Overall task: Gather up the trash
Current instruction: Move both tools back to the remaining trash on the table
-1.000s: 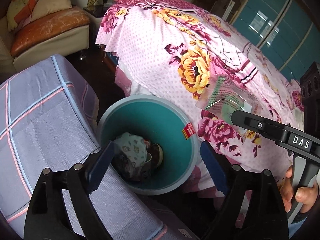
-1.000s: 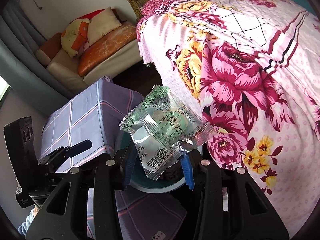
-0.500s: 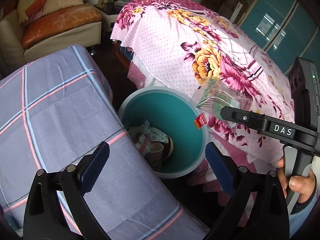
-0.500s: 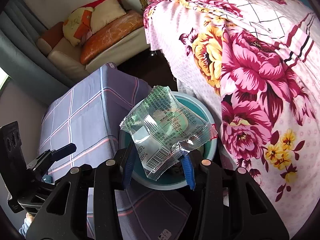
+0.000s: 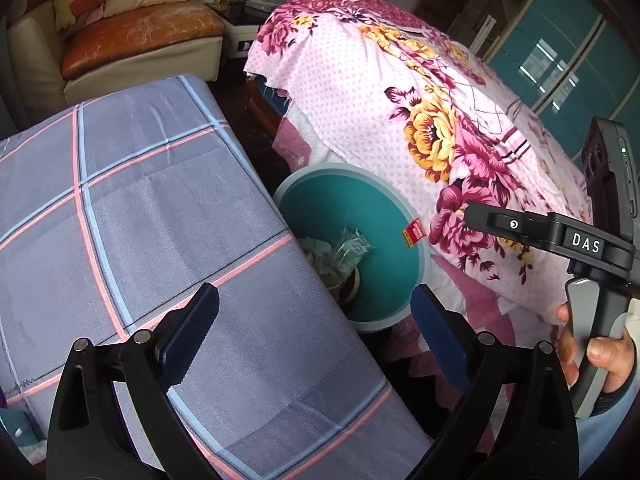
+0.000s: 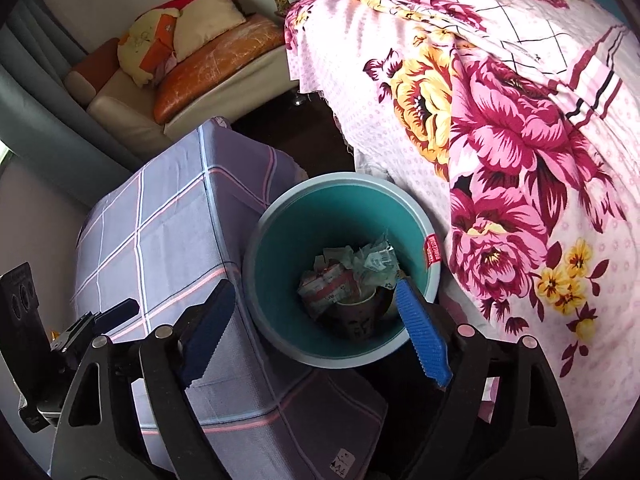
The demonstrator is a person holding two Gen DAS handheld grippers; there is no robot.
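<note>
A teal bin with a grey rim stands on the floor between a checked cloth and a flowered bedspread. The clear green snack wrapper lies inside it on top of paper trash and a cup; the left wrist view also shows the wrapper in the bin. My right gripper hovers over the bin, its jaws opening with nothing between them. In the left wrist view the right gripper's arm reaches in from the right, held by a hand. My left gripper is open over the checked cloth's edge, holding nothing.
The checked grey-blue cloth covers a low block left of the bin. The pink flowered bedspread hangs down on its right. A sofa with orange cushions stands at the back. Teal cabinet doors line the far right.
The right gripper's jaws spread and the wrapper dropped from them into the bin. The left gripper slid left over the checked cloth, so the bin now sits to its right.
</note>
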